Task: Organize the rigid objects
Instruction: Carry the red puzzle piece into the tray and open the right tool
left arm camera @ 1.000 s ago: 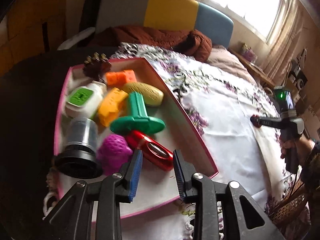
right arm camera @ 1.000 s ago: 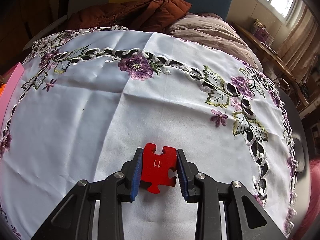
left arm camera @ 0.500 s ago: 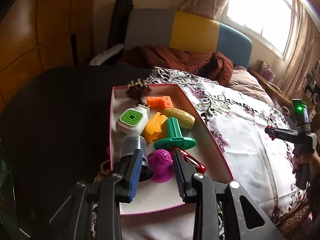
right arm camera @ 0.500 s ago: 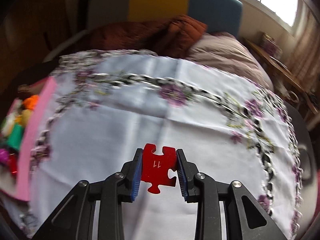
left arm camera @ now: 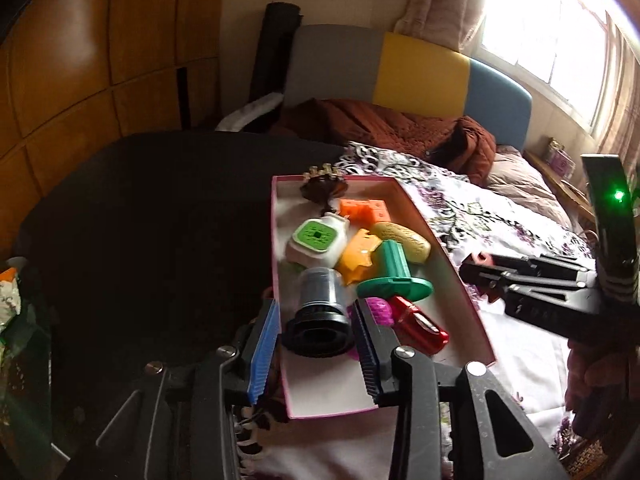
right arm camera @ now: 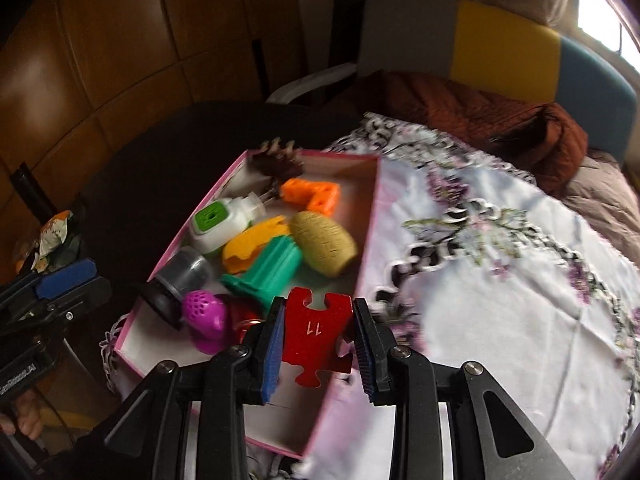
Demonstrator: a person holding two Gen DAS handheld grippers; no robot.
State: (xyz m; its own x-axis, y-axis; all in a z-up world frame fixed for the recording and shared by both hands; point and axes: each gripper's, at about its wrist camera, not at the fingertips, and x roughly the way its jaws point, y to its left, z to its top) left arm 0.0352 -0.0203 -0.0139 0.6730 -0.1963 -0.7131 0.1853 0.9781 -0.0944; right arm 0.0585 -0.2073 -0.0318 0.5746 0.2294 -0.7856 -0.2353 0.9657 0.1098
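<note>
My right gripper [right arm camera: 318, 340] is shut on a red puzzle piece [right arm camera: 318, 330] marked 11, held above the near right corner of the pink box [right arm camera: 366, 248]. The box holds several toys: a green spool [right arm camera: 272, 272], a tan oval [right arm camera: 324, 242], an orange block [right arm camera: 312, 194], a purple berry [right arm camera: 202, 316], a white-green bottle [right arm camera: 220, 224]. My left gripper [left arm camera: 316, 332] is open and empty, low at the box's [left arm camera: 452, 268] near left edge, with a black-based clear cup [left arm camera: 318, 312] beyond its fingers. The right gripper [left arm camera: 476, 270] shows at right in the left wrist view.
The box sits on a white cloth with purple flowers [right arm camera: 500, 300] over a dark round table [left arm camera: 160, 216]. A brown quilt [left arm camera: 400, 132] and a grey, yellow and blue headboard [left arm camera: 420, 68] lie behind. Crumpled wrappers [left arm camera: 8, 292] lie at the far left.
My right gripper has carried the red puzzle piece left from over the cloth to over the box. My left gripper has pulled back and left, still open.
</note>
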